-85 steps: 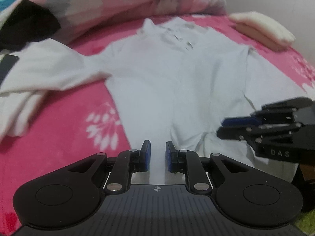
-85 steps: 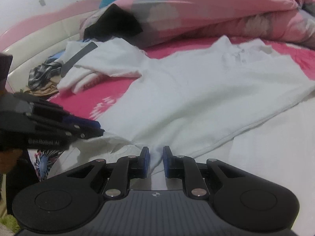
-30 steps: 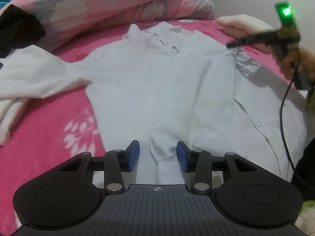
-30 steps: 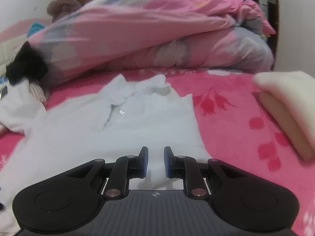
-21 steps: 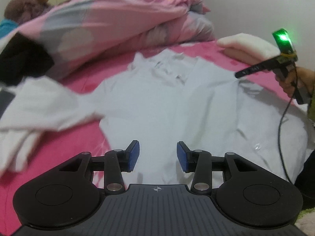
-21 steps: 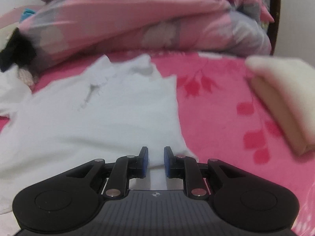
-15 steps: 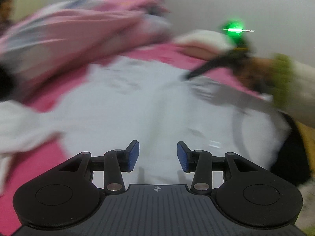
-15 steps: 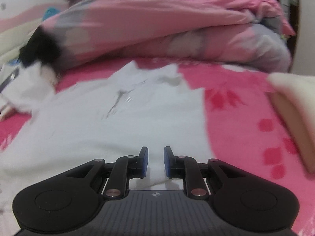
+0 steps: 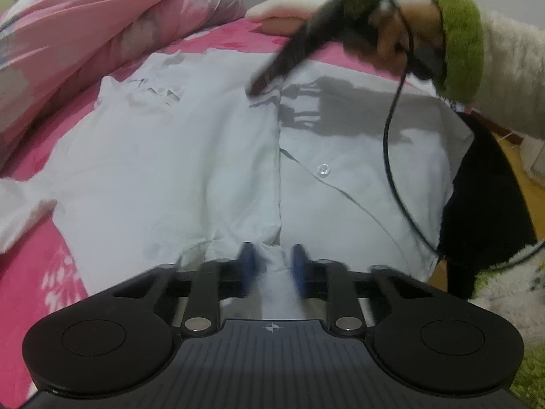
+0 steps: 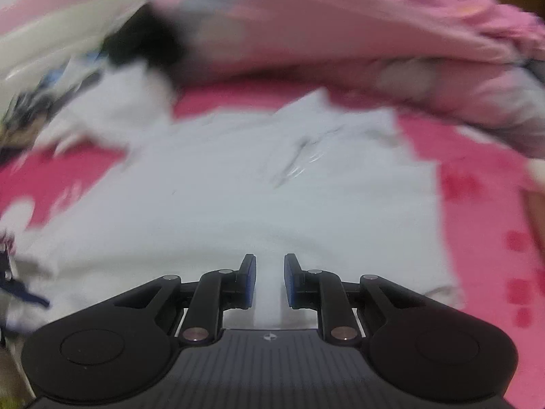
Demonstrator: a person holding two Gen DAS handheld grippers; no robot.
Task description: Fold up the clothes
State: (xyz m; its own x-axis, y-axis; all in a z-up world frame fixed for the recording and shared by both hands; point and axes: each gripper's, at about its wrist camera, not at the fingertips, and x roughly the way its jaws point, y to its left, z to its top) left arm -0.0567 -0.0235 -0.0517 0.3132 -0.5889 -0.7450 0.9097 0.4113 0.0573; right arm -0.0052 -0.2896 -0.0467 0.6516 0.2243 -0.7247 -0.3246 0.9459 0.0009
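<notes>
A white button shirt (image 9: 190, 156) lies on the pink bed, its right side folded over along a vertical crease, collar at the far end. It also fills the blurred right wrist view (image 10: 238, 197). My left gripper (image 9: 271, 269) is at the shirt's near hem with a fold of cloth between its blurred jaws, which are partly closed. My right gripper (image 9: 259, 83) hovers over the folded edge near the shoulder, held by a hand in a green cuff; in its own view (image 10: 269, 281) its jaws stand narrowly apart with white cloth between them.
A rumpled pink quilt (image 9: 85, 34) is heaped at the head of the bed. A cream pillow (image 9: 293, 10) lies at the far right. A black garment (image 9: 483, 211) hangs at the right bed edge. Other clothes (image 10: 41, 109) lie at the left.
My left gripper's jaws have narrowed from wide open onto the shirt's near hem. The right gripper swung left over the shirt, its jaw gap unchanged.
</notes>
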